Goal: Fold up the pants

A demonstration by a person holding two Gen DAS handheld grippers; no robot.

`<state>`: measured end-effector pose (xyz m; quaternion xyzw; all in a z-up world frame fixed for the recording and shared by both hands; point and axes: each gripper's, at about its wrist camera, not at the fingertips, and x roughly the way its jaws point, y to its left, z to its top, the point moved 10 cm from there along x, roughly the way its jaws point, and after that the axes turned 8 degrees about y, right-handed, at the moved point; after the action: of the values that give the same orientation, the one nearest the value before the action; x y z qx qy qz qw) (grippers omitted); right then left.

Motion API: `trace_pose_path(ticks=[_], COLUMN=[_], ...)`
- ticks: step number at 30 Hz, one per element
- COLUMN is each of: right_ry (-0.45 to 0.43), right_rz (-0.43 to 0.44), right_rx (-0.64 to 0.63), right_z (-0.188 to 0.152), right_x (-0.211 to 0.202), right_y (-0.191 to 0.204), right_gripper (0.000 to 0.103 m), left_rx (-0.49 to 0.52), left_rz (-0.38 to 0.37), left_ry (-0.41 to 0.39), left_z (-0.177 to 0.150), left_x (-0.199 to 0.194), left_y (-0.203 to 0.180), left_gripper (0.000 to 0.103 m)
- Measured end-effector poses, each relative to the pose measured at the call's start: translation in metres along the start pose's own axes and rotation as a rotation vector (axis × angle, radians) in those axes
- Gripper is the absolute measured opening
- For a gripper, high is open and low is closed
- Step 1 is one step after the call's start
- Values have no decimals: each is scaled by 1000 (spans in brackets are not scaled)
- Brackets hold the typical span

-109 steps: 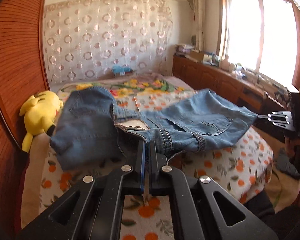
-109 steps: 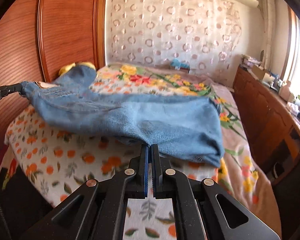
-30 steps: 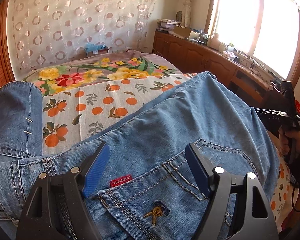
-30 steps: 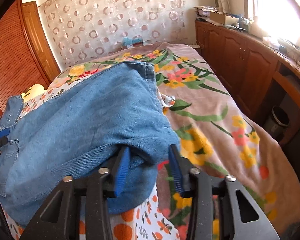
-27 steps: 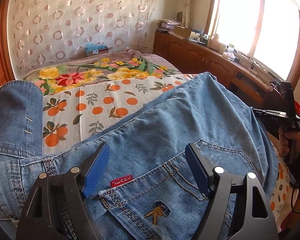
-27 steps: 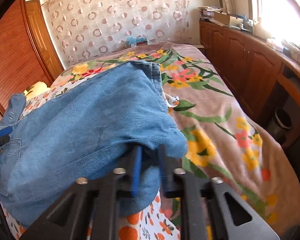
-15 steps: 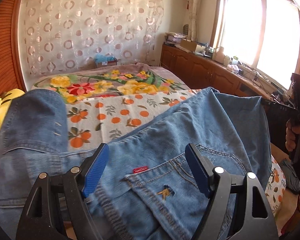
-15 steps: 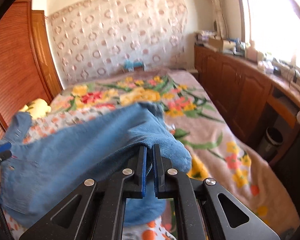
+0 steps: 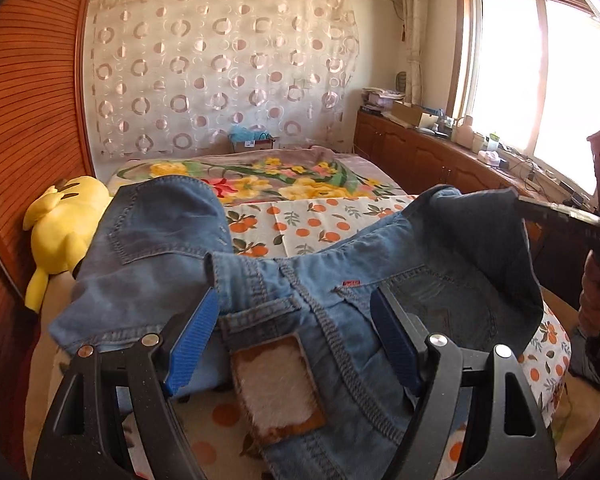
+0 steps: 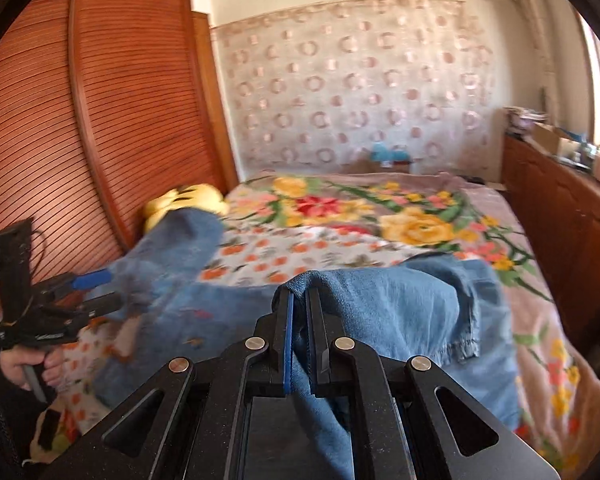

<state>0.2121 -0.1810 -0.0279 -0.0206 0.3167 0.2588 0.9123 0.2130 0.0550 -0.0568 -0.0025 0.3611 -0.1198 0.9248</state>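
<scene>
Blue jeans [image 9: 340, 280] lie across the near end of the bed, waistband and leather patch [image 9: 276, 388] toward me. My left gripper [image 9: 296, 344] is open, its blue pads either side of the waistband, holding nothing. My right gripper [image 10: 299, 308] is shut on a fold of the jeans [image 10: 380, 304] at the leg end and holds it lifted above the bed. The left gripper also shows in the right wrist view [image 10: 96, 292], and the right gripper at the right of the left wrist view [image 9: 520, 200].
The bed has an orange-print sheet [image 9: 312, 220] and a floral blanket [image 10: 420, 216]. A yellow plush toy [image 9: 64, 224] lies at the left by the wooden wardrobe [image 10: 80, 120]. A wooden cabinet [image 9: 440, 160] with clutter runs along the right under the window.
My right gripper closed on the leg end of the jeans and lifted it up and toward the left. My left gripper stayed open and pulled back to the waistband.
</scene>
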Motion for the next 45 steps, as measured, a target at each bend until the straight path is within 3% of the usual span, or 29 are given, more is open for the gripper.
trace_pose_path(ticks=[3, 8, 11, 17, 24, 32, 36, 45], right_ry=[43, 97, 102, 97, 83, 93, 134, 170], right_rz=[22, 8, -4, -25, -59, -128, -76, -20], right_rx=[-22, -1, 10, 19, 32, 97, 151, 141], right_z=[-27, -66, -72, -54, -66, -72, -76, -65], right_x=[6, 4, -2, -3, -17, -8, 9, 29], right_y=[19, 15, 7, 8, -5, -43, -47, -22], right_gripper=[5, 5, 6, 11, 12, 36, 39, 43], left_rx=[3, 21, 27, 41, 49, 51, 57, 37], left_rz=[2, 9, 8, 9, 7, -3, -2, 1], left_ry=[-2, -7, -5, -6, 5, 26, 32, 51], left_z=[-7, -18, -22, -25, -30, -38, -41, -49], left_x=[-7, -18, -23, -27, -23, -17, -17, -13], left_y=[0, -6, -9, -17, -22, -29, -32, -25], left_gripper=[79, 79, 79, 79, 79, 79, 79, 79])
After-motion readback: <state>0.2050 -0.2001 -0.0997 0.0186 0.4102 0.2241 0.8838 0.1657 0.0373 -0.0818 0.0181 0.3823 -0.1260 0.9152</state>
